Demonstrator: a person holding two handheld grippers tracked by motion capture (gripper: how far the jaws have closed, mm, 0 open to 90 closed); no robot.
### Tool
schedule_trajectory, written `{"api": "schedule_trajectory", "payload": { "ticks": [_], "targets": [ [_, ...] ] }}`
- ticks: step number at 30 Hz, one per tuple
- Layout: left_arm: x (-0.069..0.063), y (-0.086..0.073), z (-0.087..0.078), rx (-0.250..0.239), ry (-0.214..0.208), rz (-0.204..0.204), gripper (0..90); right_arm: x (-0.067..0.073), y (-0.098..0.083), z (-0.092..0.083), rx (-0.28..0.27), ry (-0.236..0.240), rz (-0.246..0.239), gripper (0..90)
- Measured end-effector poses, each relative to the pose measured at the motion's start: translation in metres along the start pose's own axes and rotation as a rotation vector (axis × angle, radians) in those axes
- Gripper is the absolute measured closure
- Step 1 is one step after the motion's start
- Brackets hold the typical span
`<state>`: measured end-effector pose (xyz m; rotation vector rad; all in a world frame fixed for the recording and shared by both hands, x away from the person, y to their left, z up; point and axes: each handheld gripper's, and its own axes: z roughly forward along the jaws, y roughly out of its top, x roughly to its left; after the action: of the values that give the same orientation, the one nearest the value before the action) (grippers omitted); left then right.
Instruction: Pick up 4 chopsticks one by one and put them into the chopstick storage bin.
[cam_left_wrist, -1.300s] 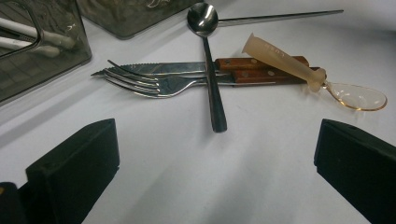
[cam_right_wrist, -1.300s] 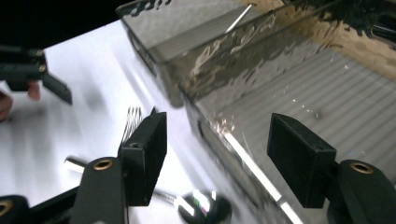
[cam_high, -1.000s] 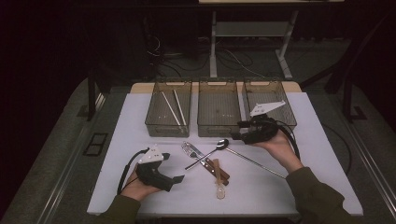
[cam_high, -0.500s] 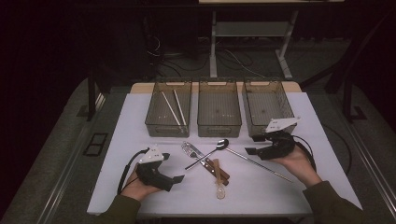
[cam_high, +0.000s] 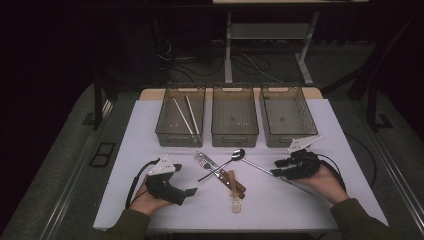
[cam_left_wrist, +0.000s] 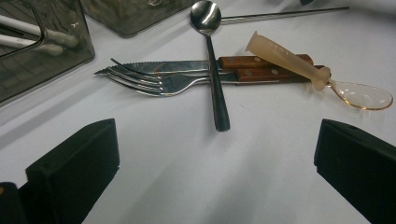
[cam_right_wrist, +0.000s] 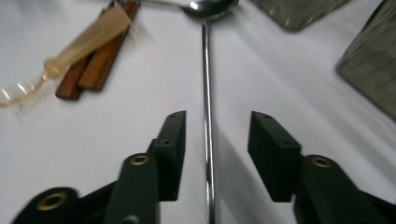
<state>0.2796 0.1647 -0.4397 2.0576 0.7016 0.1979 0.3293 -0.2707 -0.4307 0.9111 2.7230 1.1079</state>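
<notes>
The right gripper (cam_high: 281, 167), above the right bin (cam_high: 288, 116) a second ago, is now low on the table (cam_high: 150, 125), in front of that bin. Its jaws, just narrowed, straddle the steel rod (cam_right_wrist: 206, 93) without touching it. The rod lies flat, running from in front of the bin toward the metal spoon (cam_high: 239, 154). The left gripper (cam_high: 191, 190) is unmoved, far to the bin's left, jaws wide and empty, facing the fork (cam_left_wrist: 154, 81), knife (cam_left_wrist: 205, 65) and plastic spoon (cam_left_wrist: 299, 60).

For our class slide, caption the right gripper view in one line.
Right gripper, jaws closing but not yet touching, straddles a metal chopstick on the white table.
</notes>
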Motion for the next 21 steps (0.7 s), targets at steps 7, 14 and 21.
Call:
{"api": "schedule_trajectory", "payload": {
  "ticks": [7,14,21],
  "targets": [
    [0.0,0.0,0.0,0.005,-0.003,0.005,0.0,0.003,-0.004,0.01,0.07,-0.005,-0.032,75.0],
    [0.0,0.0,0.001,0.009,-0.006,0.007,0.0,0.008,-0.004,0.012,0.09,-0.033,-0.082,80.0],
    [0.0,0.0,0.002,0.009,-0.006,0.008,0.0,0.012,-0.003,0.013,0.1,-0.055,-0.108,84.5]
  ]
}}
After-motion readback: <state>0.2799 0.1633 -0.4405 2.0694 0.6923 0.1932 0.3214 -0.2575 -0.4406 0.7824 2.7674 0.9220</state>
